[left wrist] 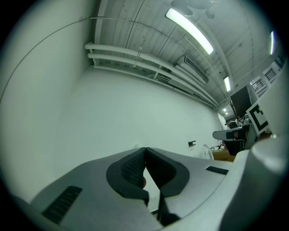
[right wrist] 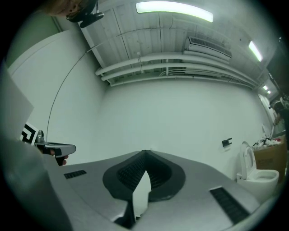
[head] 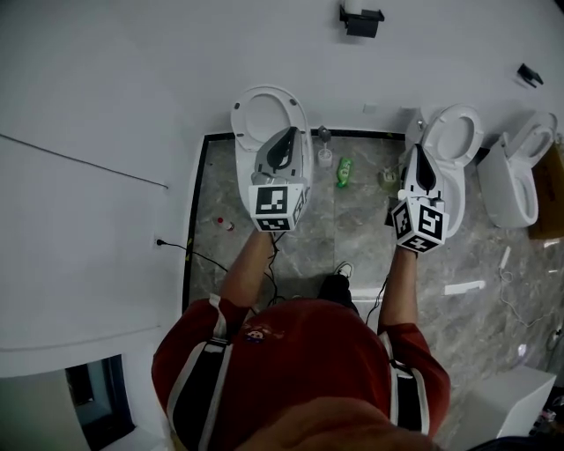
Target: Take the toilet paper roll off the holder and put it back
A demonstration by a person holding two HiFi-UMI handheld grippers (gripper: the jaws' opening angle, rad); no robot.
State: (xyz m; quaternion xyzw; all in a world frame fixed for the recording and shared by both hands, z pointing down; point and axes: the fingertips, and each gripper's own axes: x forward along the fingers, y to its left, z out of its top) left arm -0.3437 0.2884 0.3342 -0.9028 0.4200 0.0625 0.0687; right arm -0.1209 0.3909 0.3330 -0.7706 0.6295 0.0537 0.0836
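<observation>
Grippers, two, hand-held; I am holding both out ahead of me above a grey marbled floor (head: 352, 229), facing a white wall (head: 132, 97)

1. Left gripper (head: 288, 134): I am keeping its jaws pressed together, the tips meeting and nothing pinched between the ribbed pads (left wrist: 131, 169). It is hovering over a white toilet (head: 260, 114). Its marker cube (head: 278, 204) is showing black-and-white square patterns and no letters.

2. Right gripper (head: 417, 151): its jaws are likewise closing tip to tip on nothing, with only bare wall showing below the dark pads (right wrist: 128, 173). It is hanging over a second toilet (head: 458, 136). Its own cube (head: 421, 225) is carrying the same kind of pattern, again with no words.

3. Black holder (head: 361, 19): it is sitting alone on the wall beyond the toilets, well apart from both grippers. It is too small for me to tell whether the toilet paper roll is resting on it, and I am not finding the roll elsewhere.

4. Third toilet (head: 520, 176): it is standing at the far right beside a cardboard box (head: 552, 198).

5. Green bottle (head: 344, 172) and clear bottle (head: 324, 145): both are lying on the floor between the first two toilets, their labels too small to read.

6. Red shirt (head: 300, 361): I am wearing it; its small chest emblem is unreadable
</observation>
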